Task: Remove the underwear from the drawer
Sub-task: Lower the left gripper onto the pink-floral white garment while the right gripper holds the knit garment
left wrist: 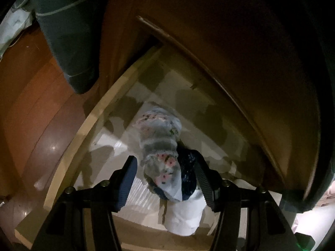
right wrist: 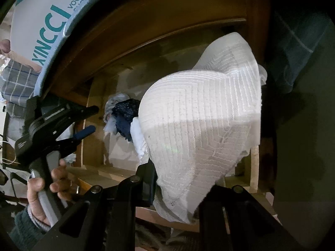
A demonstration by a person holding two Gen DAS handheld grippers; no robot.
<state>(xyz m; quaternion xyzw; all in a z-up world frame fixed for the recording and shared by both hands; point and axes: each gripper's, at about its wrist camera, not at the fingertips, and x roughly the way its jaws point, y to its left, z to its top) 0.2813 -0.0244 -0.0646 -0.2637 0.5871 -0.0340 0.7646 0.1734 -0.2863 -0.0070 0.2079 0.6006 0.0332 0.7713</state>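
The wooden drawer [left wrist: 88,125] stands pulled out of its dark brown cabinet [left wrist: 209,31], and everything here is best placed against it. Inside the drawer, toward the middle of its pale floor, lies a small heap of underwear: a grey, flower-printed piece [left wrist: 159,142] on top, a dark navy lace piece [left wrist: 188,171] just beside it, and a white piece [left wrist: 184,215] under both at the near end. The left gripper [left wrist: 165,179] hangs over the drawer, pointing steeply down at that heap; its jaws stand apart with the flowered and navy pieces between them, and I cannot tell whether the pads touch the cloth. The person's left hand [right wrist: 48,186] is wrapped around its handle, at the drawer's left edge in the right wrist view. The right gripper [right wrist: 178,190] is in front of the open drawer and above it, its jaws pinched tight on a white ribbed piece of underwear [right wrist: 199,125], which hangs clear of the drawer and blocks much of the view into it. A white box with teal lettering [right wrist: 52,21] sits on top of the cabinet, above the drawer's left side. Outside the drawer's left wall there is reddish wood floor [left wrist: 31,104].
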